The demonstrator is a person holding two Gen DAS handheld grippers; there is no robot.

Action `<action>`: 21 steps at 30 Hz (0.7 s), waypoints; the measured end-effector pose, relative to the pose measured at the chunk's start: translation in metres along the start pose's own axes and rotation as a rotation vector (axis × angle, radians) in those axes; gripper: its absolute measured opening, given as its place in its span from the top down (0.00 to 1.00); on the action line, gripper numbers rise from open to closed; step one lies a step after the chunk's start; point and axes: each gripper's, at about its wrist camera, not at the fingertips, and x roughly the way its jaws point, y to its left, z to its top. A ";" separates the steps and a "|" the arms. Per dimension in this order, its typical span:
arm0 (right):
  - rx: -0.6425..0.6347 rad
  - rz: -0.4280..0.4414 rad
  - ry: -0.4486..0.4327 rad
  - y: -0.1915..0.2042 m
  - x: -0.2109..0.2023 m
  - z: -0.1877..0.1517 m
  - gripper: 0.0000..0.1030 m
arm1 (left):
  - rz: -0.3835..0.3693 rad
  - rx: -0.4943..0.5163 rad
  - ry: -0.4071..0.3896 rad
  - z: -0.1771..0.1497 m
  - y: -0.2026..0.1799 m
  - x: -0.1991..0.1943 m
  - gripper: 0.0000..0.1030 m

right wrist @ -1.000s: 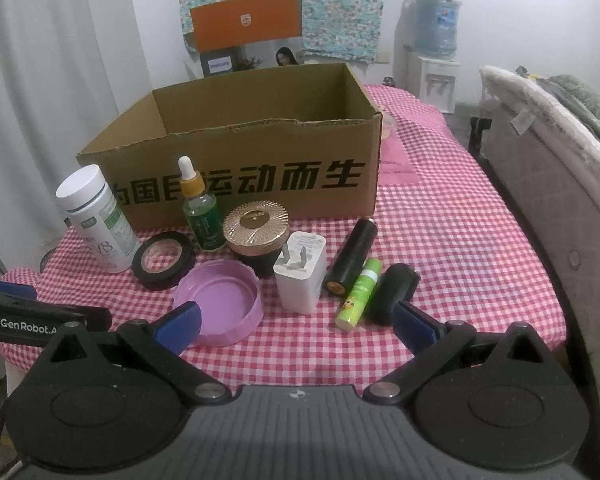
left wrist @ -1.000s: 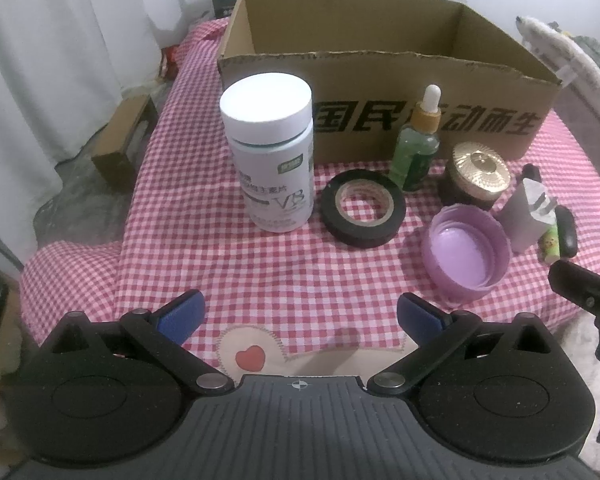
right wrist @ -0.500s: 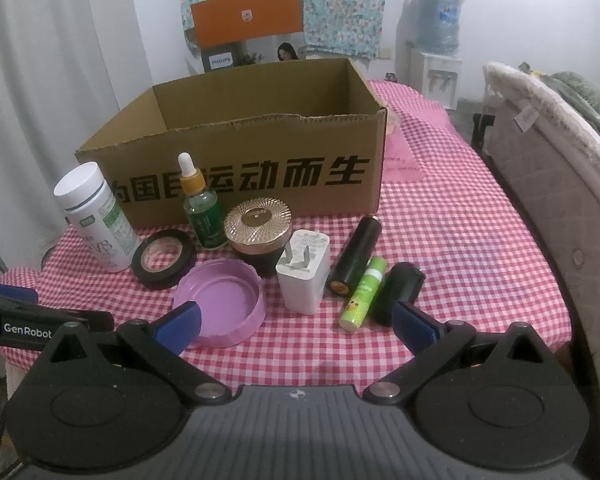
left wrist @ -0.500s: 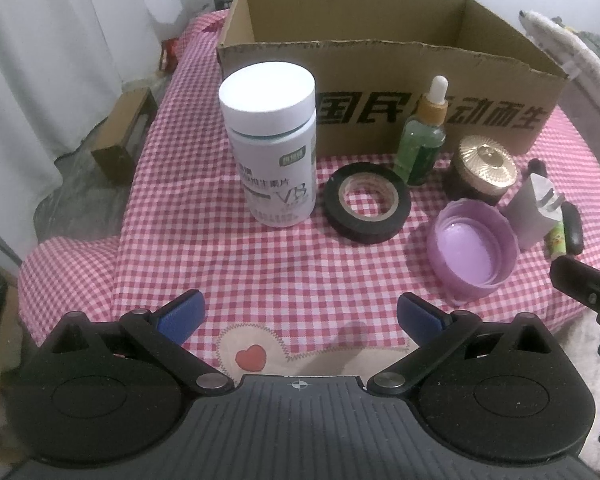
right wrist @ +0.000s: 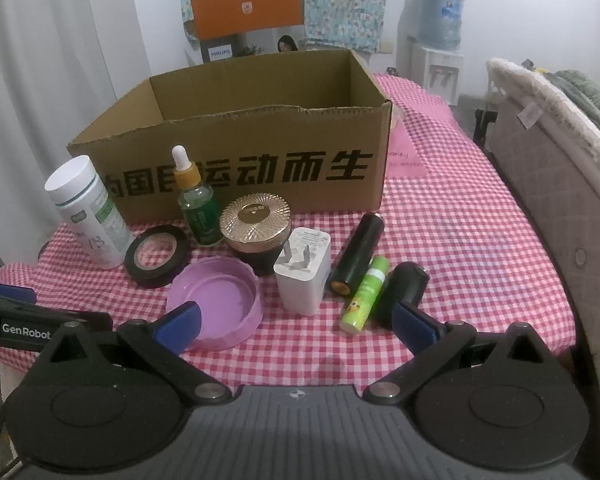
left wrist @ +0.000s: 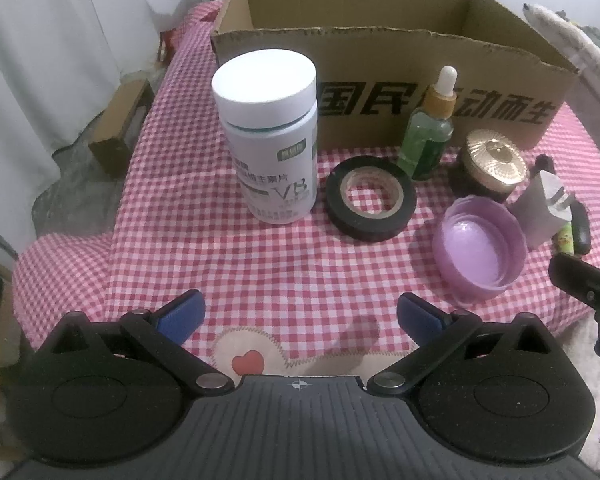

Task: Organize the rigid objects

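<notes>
both grippers are hanging over the near edge of the checked tablecloth (left wrist: 204, 264), fingers spread wide and gripping nothing: the left gripper (left wrist: 299, 316) is facing the white pill bottle (left wrist: 271, 136), the right gripper (right wrist: 296, 322) is sitting low in front of the purple lid (right wrist: 216, 300). every item is standing or lying outside the cardboard box (right wrist: 236, 160), in a row just in front of its printed wall, so the sorting is looking not yet begun.

for the left side, the bottle is looking like the natural first pick. it is standing upright and tall (likely top-heavy if nudged), so the fingers should be straddling its body below the cap, square to it, before closing. the black tape roll (left wrist: 370, 204) is lying just beside it, so approaching from the bottle's open left side is keeping that roll undisturbed. lifting needs to be clearing the box's front wall before releasing inside.
</notes>
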 end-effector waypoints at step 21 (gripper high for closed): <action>-0.019 -0.003 -0.018 -0.002 0.013 0.009 0.00 | -0.026 0.022 -0.020 0.010 -0.004 0.010 0.00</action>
